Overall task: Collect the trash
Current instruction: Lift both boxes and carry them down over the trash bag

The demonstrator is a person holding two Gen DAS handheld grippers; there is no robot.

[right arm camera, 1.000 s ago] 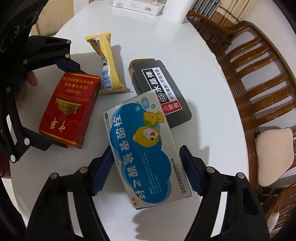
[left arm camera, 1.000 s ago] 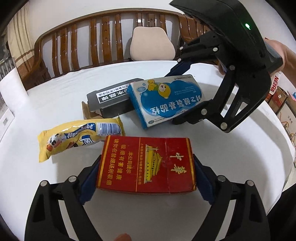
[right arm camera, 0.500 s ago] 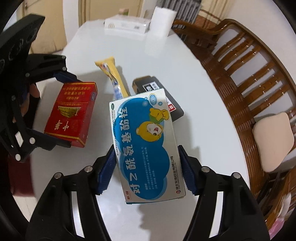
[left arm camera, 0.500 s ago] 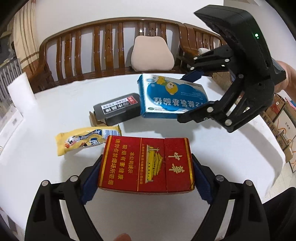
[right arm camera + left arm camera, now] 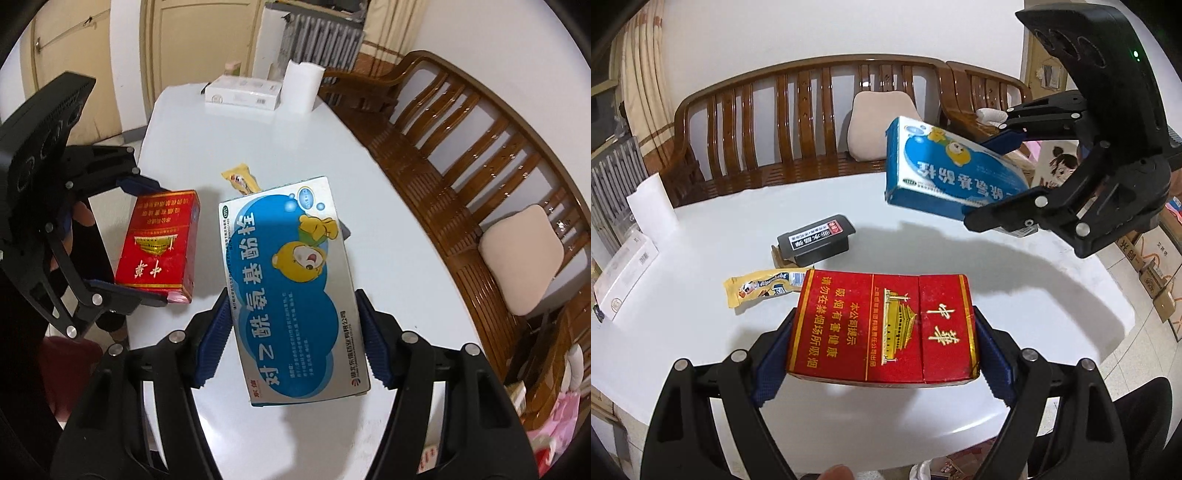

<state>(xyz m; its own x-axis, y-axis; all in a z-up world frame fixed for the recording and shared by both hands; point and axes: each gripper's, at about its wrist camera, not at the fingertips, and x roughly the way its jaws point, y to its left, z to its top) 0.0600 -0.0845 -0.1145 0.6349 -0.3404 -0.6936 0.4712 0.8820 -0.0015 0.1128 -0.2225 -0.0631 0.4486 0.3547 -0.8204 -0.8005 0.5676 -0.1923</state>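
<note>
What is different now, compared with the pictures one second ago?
Both boxes went up off the white table. The right gripper, whose jaws have just been closing, clamped the blue box and raised it. The left gripper kept its grip and lifted the red box. The yellow wrapper and black box stayed put.

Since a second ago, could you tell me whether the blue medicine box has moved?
Yes. The blue medicine box, clamped in the right gripper, has risen off the white table, now up against the wooden bench.
</note>
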